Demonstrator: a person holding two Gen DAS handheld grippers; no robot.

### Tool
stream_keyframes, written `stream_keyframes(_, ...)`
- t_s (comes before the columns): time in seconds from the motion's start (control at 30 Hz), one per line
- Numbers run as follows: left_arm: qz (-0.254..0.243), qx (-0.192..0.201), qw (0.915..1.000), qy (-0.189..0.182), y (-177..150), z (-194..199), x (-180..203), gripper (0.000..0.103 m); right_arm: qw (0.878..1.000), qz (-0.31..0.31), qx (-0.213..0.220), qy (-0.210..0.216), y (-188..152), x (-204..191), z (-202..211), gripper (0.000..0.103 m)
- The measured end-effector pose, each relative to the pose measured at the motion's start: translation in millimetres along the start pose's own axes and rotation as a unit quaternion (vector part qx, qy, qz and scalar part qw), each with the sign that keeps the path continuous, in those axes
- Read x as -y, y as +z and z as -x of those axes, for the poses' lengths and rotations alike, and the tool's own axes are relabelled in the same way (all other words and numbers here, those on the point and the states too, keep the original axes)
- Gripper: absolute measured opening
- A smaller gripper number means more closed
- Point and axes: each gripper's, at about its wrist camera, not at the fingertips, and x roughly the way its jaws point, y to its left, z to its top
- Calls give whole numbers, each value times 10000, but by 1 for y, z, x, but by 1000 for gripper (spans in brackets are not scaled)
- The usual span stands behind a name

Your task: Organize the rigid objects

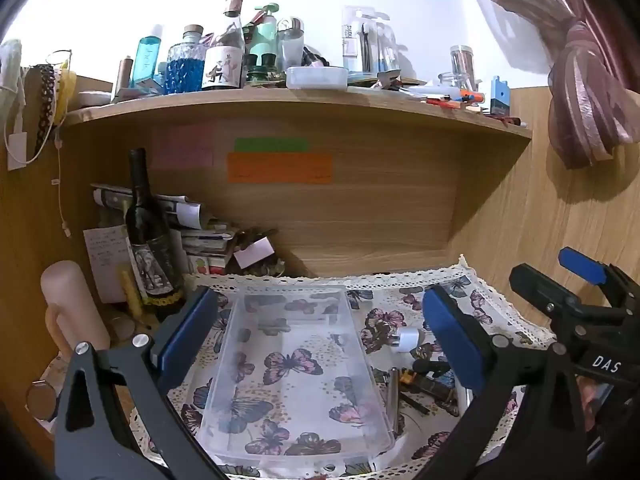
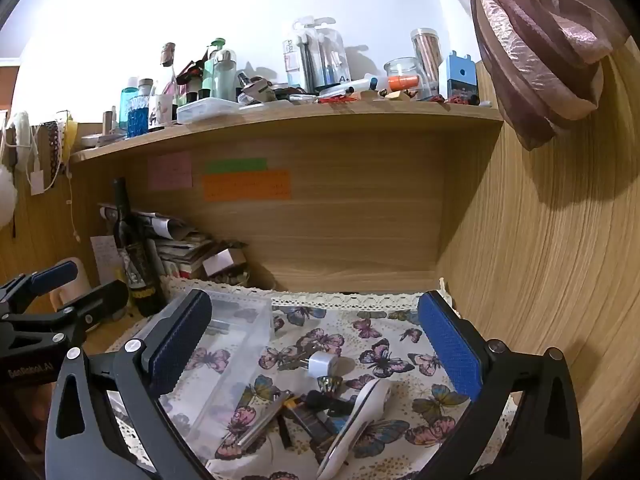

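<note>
Here, the left gripper [image 1: 320,336] is hovering with its 2 blue-padded fingers spread wide and gripping nothing, and the clear plastic bin [image 1: 294,368] is lying directly between and below them on the butterfly-print cloth [image 1: 472,308]. The right gripper [image 2: 316,344] is likewise standing released, holding nothing. Beneath and between its fingers, a cluster of rigid items is resting on the cloth just right of the bin: a white plug adapter [image 2: 322,363], a metal pen-like rod [image 2: 262,420] touching the bin's wall, a white handheld device [image 2: 356,424], and a dark tool [image 2: 320,404] under it. A dark wine bottle [image 1: 148,236] is standing upright left of the bin.
</note>
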Motion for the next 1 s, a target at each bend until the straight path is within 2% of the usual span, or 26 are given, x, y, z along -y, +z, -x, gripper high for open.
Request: stream_keyframes(1.0,-30,72,10000,33,-1,-2,-4,103,10000,32,35,22,-2,-2,-2,103)
